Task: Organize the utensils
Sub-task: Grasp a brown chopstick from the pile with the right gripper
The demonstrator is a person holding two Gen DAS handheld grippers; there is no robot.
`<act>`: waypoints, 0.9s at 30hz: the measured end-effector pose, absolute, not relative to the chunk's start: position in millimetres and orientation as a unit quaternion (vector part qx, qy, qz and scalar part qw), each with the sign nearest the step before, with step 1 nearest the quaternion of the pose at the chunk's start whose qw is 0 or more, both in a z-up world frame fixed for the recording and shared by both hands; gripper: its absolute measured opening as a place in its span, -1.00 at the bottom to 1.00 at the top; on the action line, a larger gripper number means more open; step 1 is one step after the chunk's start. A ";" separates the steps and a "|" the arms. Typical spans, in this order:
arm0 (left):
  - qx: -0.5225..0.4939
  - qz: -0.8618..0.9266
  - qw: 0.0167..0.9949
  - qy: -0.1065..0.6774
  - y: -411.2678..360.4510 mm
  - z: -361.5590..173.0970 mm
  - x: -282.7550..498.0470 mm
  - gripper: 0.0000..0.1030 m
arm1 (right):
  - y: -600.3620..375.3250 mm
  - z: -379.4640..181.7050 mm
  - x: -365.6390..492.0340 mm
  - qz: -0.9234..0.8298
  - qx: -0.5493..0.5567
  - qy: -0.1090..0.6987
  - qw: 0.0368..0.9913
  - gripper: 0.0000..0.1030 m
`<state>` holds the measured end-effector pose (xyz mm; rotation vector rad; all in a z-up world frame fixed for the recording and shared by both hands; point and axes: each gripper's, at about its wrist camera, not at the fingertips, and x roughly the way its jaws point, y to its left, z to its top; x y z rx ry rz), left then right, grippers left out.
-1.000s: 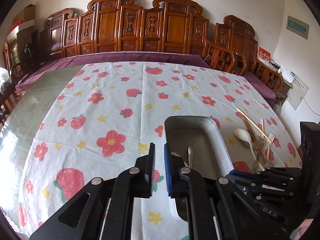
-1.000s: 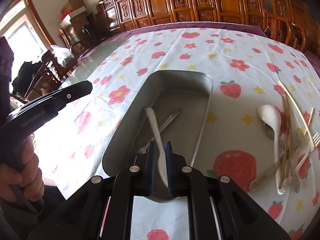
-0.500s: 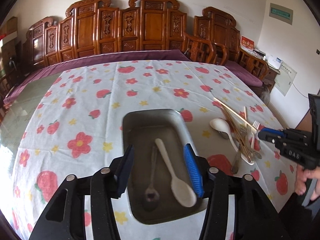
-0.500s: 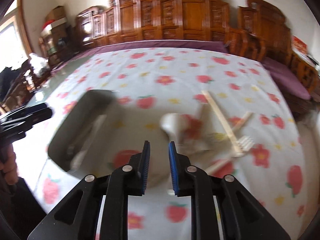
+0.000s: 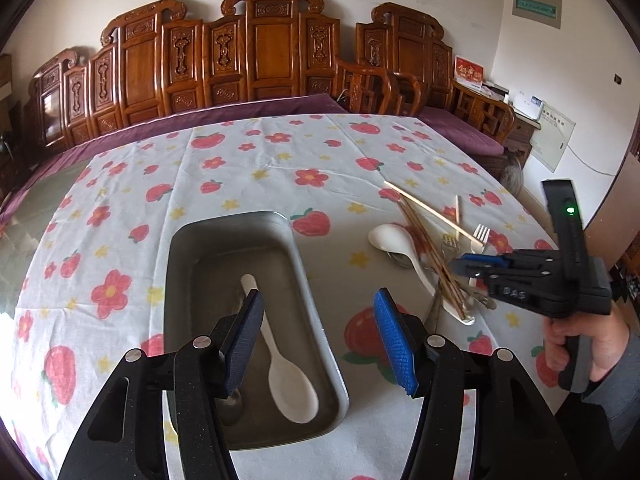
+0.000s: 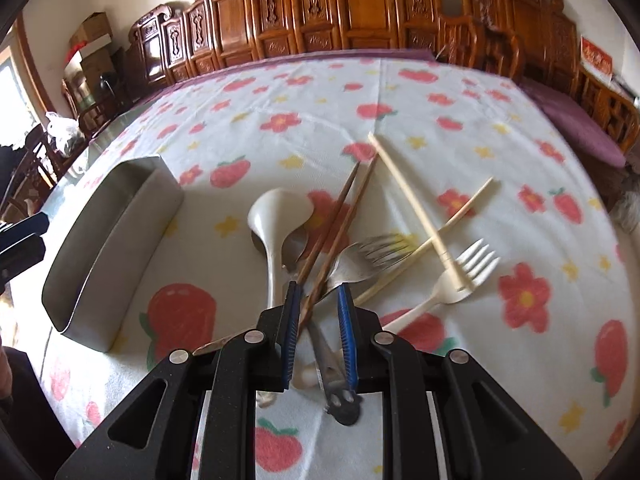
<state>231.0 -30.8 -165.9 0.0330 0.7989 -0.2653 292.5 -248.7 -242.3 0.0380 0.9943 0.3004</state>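
Note:
A metal tray (image 5: 240, 224) lies on the strawberry-print cloth, holding a white spoon (image 5: 292, 388) and a metal spoon (image 5: 236, 400) half hidden by a finger. My left gripper (image 5: 320, 300) hovers over the tray's near right side, jaws opening, nothing between them. To the right lies a pile: white spoon (image 6: 276, 212), brown chopsticks (image 6: 340, 216), metal fork (image 6: 372, 256), white fork (image 6: 468, 272) and pale chopsticks (image 6: 412, 196). My right gripper (image 6: 319, 288) hangs just over the pile's near end, narrowly open; the brown chopstick ends and a metal handle show between the jaws, not pinched.
Carved wooden chairs (image 5: 272, 48) line the table's far side above a purple cloth edge. A person's hand (image 5: 580, 344) holds the right gripper's handle near the table's right edge. The tray's outer wall (image 6: 108, 248) stands left of the pile.
The right gripper let go of the white spoon in the tray and swung right over the utensil pile. The left gripper opened wide and shifted over the tray.

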 end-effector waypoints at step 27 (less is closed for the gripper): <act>0.034 -0.137 0.890 0.434 -107.6 -190.6 251.9 0.07 | -303.7 -215.6 286.1 0.114 0.045 0.439 0.890 -0.89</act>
